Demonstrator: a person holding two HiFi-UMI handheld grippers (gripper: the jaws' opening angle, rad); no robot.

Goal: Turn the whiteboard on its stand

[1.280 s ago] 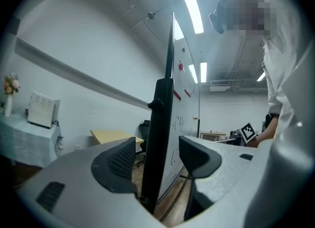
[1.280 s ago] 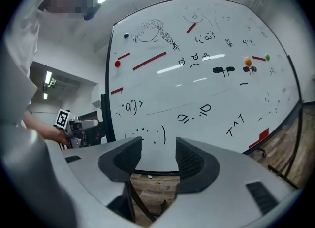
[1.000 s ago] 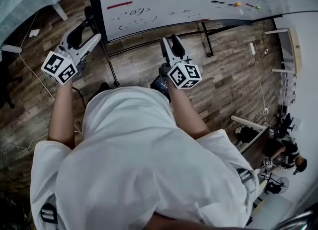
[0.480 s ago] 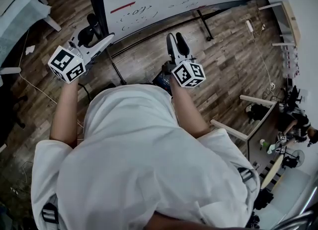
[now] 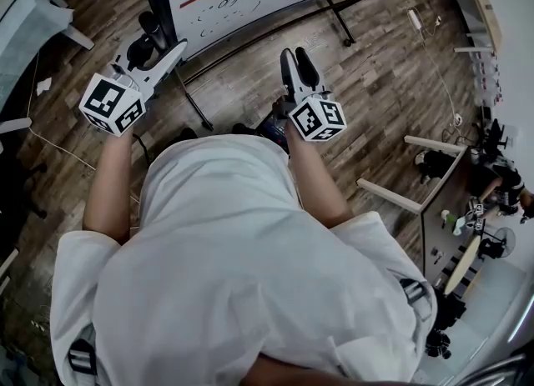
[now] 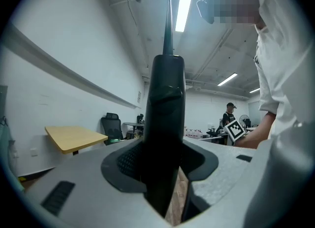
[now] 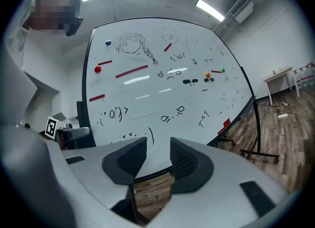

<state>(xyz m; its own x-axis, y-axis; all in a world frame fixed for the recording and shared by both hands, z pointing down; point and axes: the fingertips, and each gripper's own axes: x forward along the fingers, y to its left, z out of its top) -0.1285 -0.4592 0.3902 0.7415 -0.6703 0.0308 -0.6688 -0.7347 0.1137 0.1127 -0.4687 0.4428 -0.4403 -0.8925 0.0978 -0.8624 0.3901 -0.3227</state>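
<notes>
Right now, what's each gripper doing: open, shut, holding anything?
Left gripper: closed on the black edge of the whiteboard.
Right gripper: jaws apart but closing, nothing between them.

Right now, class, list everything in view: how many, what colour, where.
whiteboard: one, white with black frame, straight ahead
round magnets: four, red, orange, green and dark, on the whiteboard
red strips: several, red, on the whiteboard
floor: one, brown wood, underfoot
table: one, yellow top, beside the wall
office chair: one, black, behind the table
other person: one, dark clothes, far back
left gripper: one, grey, fingers clamped on the whiteboard's black edge
right gripper: one, grey, fingers closing with nothing between them, facing the whiteboard
</notes>
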